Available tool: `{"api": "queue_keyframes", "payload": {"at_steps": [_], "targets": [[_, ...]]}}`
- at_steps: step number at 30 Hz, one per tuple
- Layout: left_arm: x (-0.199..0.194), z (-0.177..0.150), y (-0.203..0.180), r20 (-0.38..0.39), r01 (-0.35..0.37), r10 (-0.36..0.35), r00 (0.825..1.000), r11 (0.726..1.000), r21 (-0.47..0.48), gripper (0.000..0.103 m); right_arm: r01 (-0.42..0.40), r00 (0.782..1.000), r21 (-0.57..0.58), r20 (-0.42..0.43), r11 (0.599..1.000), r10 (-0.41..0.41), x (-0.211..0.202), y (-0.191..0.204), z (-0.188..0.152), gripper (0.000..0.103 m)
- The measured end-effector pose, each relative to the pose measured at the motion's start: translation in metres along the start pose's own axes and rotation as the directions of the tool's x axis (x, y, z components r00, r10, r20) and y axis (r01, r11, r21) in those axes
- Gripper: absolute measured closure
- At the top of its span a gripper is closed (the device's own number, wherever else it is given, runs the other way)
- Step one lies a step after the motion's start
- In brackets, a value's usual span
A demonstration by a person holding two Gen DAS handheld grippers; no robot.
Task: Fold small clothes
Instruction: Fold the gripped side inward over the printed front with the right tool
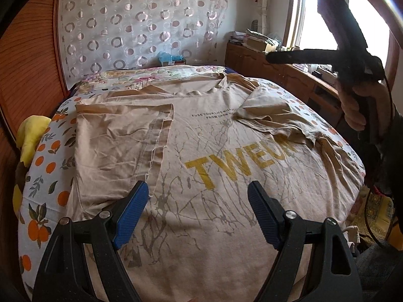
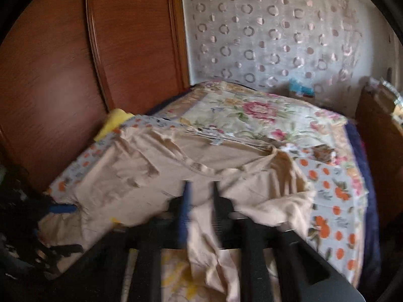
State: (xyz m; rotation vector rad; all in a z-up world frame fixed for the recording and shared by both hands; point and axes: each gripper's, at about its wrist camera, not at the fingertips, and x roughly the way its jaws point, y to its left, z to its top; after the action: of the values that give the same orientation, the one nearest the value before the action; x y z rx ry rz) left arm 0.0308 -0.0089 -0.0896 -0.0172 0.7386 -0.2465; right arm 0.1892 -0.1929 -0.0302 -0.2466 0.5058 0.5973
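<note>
With both sleeves of the beige T-shirt (image 1: 201, 156) folded in on the bed (image 1: 45, 176), the left gripper (image 1: 197, 198) hovers with jaws wide and empty while the right gripper (image 2: 200, 201), jaws partly apart with cloth between them, seems to be letting its sleeve go; next comes gripping the hem to fold it up.

beige printed t-shirt (image 1: 191, 156) lies face-up, sleeves folded in.

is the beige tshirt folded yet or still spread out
Partly folded. The beige t-shirt lies spread on the bed, print up, with both sleeves turned in over its front; the body is not yet folded.
</note>
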Motion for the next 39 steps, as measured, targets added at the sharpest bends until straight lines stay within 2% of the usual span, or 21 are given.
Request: {"api": "queue_keyframes", "payload": {"at_steps": [5,11,16,17,20,23,30,34,35,36,38,39], "targets": [[-0.002,0.001,0.000,0.007,-0.001,0.001,1.000,1.000,-0.002,0.021,0.075,0.996,-0.021,-0.044,0.997,-0.076,-0.009,-0.009,-0.029,0.062],[0.000,0.004,-0.003,0.009,0.005,-0.005,1.000,1.000,0.003,0.021,0.096,0.982,-0.055,-0.156,0.994,-0.104,-0.007,-0.007,-0.078,0.062],[0.001,0.004,-0.006,0.002,0.005,-0.005,1.000,1.000,0.009,0.021,0.105,0.967,-0.082,-0.224,0.991,-0.121,0.000,0.001,-0.108,0.070],[0.001,0.005,-0.007,0.002,0.006,-0.006,1.000,1.000,0.010,0.021,0.108,0.965,-0.090,-0.229,0.990,-0.126,0.002,0.003,-0.111,0.074],[0.001,0.005,-0.007,0.002,0.005,-0.005,1.000,1.000,0.012,0.021,0.129,0.962,-0.115,-0.226,0.985,-0.153,0.001,0.002,-0.110,0.097],[0.001,0.005,-0.006,0.003,-0.001,0.001,1.000,1.000,0.010,0.021,0.124,0.970,-0.106,-0.195,0.987,-0.143,-0.012,-0.003,-0.110,0.100],[-0.001,0.005,-0.001,0.008,-0.004,0.004,1.000,1.000,-0.003,0.021,0.074,0.984,-0.081,-0.158,0.994,-0.086,-0.051,0.002,-0.119,0.100],[-0.001,0.005,0.000,0.008,-0.005,0.005,1.000,1.000,-0.004,0.021,0.091,0.978,-0.086,-0.178,0.992,-0.105,-0.049,-0.001,-0.125,0.100],[-0.001,0.006,0.000,0.009,-0.006,0.006,1.000,1.000,-0.005,0.021,0.093,0.978,-0.077,-0.181,0.993,-0.106,-0.047,-0.003,-0.125,0.093],[-0.001,0.005,0.000,0.009,-0.006,0.006,1.000,1.000,-0.004,0.021,0.105,0.977,-0.065,-0.179,0.992,-0.115,-0.047,-0.006,-0.123,0.078],[-0.001,0.008,0.003,0.013,-0.016,0.016,1.000,1.000,0.000,0.021,0.096,0.982,-0.038,-0.159,0.995,-0.101,-0.046,-0.013,-0.118,0.066],[0.000,0.010,0.006,0.015,-0.021,0.021,1.000,1.000,0.004,0.021,0.093,0.984,-0.030,-0.150,0.995,-0.096,-0.045,-0.016,-0.115,0.065]]}}
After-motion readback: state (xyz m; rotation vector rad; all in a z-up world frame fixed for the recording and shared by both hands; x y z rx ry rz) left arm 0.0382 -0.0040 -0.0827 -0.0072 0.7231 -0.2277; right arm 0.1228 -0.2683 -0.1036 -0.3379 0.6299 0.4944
